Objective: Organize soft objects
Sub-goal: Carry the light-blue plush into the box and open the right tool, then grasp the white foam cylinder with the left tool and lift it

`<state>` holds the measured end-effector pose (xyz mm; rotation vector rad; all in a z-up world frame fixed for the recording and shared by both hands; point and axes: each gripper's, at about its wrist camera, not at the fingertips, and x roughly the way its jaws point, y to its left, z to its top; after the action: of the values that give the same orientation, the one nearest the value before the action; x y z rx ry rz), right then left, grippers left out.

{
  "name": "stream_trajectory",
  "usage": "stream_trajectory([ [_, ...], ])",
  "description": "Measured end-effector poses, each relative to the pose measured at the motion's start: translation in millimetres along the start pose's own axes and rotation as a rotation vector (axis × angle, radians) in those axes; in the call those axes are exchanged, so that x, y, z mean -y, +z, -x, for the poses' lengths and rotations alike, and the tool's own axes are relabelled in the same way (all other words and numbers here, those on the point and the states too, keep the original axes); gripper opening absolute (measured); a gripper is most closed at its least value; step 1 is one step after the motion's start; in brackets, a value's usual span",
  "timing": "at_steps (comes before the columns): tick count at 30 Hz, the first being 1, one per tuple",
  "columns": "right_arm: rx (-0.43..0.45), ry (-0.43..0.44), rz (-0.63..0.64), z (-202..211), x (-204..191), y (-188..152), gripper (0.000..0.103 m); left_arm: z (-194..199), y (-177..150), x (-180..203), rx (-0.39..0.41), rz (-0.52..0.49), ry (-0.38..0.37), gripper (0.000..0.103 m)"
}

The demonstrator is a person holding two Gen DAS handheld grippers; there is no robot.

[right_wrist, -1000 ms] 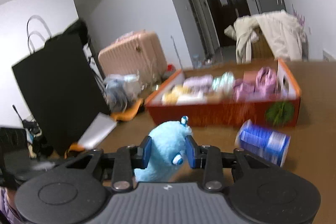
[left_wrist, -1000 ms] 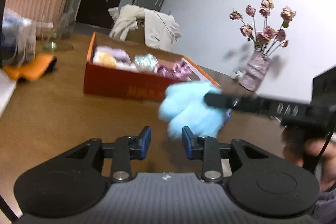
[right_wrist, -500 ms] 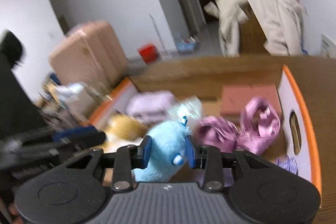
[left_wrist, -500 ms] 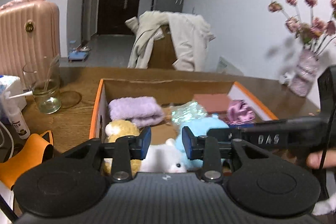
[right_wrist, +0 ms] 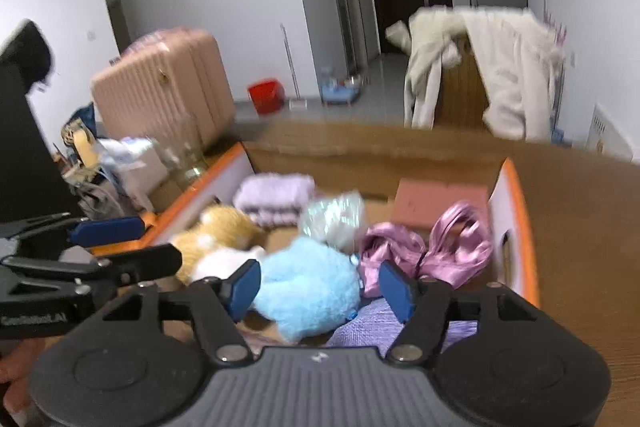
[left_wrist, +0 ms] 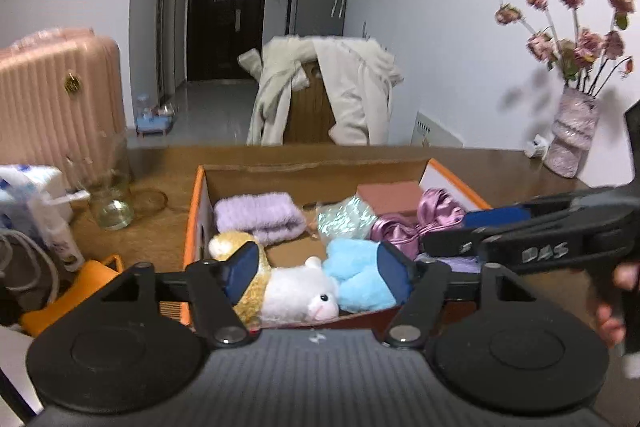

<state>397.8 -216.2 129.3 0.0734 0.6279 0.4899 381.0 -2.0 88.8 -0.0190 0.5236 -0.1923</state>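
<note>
step: blue plush (right_wrist: 308,283) lying in orange box (left_wrist: 193,223) | both tongs (left_wrist: 316,269) (right_wrist: 318,285) apart, empty | next: fetch another soft item

- A home, lived in: a pink suitcase (left_wrist: 56,99) by the hallway, dark front door (left_wrist: 226,23) behind.
- Coat (left_wrist: 344,87) draped over a chair.
- Vase (left_wrist: 572,139) of dried roses on the wooden table (left_wrist: 500,163).

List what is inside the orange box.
In the orange box: lilac towel, tan plush, white plush, blue plush, shiny pouch, pink satin, pink block. Whatever lies beneath them is covered.
</note>
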Motion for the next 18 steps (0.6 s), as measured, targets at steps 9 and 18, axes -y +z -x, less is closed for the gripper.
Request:
stream_trajectory([
  [9, 0.232, -0.014, 0.079, 147.2, -23.5, -69.4, 0.09, 125.0, -53.3, 44.5, 0.166, 0.004, 0.04, 0.098],
  [18, 0.265, -0.035, 0.031, 201.9, -27.0, -175.4, 0.093, 189.1, -146.3, 86.7, 0.179, -0.038, -0.019, 0.103],
])
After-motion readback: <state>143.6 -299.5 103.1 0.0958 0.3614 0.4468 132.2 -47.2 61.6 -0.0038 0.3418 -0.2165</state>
